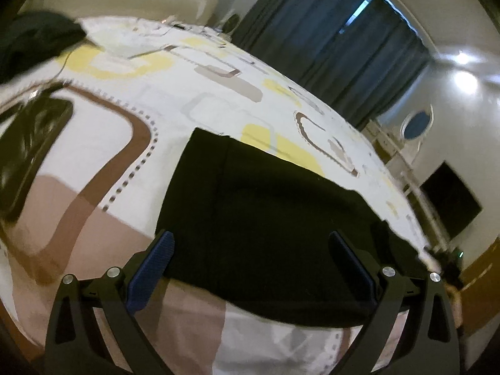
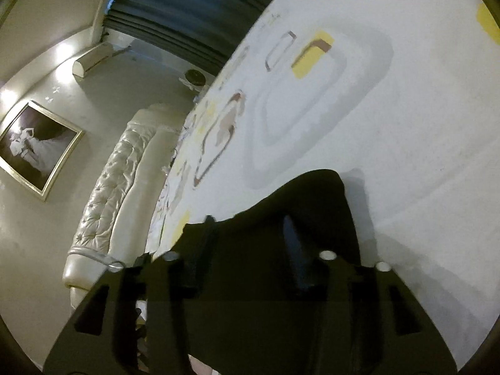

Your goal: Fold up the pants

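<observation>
The black pants (image 1: 262, 218) lie folded flat on the patterned bed sheet (image 1: 175, 100). My left gripper (image 1: 251, 237) is open, its fingers spread wide above the near edge of the pants and holding nothing. In the right wrist view the black pants (image 2: 306, 200) bulge up in front of my right gripper (image 2: 250, 228). Its fingers stand apart with black fabric around and between them; the view is dark and blurred, so any grip on the cloth is unclear.
A dark garment (image 1: 34, 47) and a white pillow (image 1: 115, 36) lie at the bed's far end. A black frame-like object (image 1: 28, 153) lies at the left. A tufted headboard (image 2: 115, 193), dark curtains (image 1: 328, 37) and a wall picture (image 2: 34, 147) surround the bed.
</observation>
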`<action>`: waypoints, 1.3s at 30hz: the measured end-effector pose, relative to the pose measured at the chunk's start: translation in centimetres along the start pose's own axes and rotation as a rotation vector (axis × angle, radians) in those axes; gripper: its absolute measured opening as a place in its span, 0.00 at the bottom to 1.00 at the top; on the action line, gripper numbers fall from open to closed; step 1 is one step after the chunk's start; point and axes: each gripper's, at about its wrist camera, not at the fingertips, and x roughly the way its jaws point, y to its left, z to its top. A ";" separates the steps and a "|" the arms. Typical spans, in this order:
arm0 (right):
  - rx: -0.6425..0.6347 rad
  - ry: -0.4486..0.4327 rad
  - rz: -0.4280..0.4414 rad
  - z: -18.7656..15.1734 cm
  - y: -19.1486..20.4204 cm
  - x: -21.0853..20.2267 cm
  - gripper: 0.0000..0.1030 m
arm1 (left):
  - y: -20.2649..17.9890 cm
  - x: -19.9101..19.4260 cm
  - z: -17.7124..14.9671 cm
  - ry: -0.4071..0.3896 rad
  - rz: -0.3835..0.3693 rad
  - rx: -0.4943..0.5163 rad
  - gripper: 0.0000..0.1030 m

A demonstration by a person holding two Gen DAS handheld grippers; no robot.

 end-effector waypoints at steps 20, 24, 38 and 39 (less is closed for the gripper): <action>-0.079 -0.029 0.040 -3.5 3.5 -2.7 0.64 | 1.9 1.1 -0.7 0.009 -0.082 -0.310 0.95; -0.079 -0.035 0.042 -3.5 3.7 -2.5 0.64 | 1.5 1.4 -0.5 0.012 -0.054 -0.296 0.95; -0.097 -0.047 0.044 -4.0 4.4 -2.8 0.64 | 0.6 1.1 -0.5 0.006 0.067 -0.246 0.18; -0.100 -0.047 0.042 -4.0 4.5 -2.8 0.64 | 0.3 1.1 -0.4 0.002 0.070 -0.236 0.18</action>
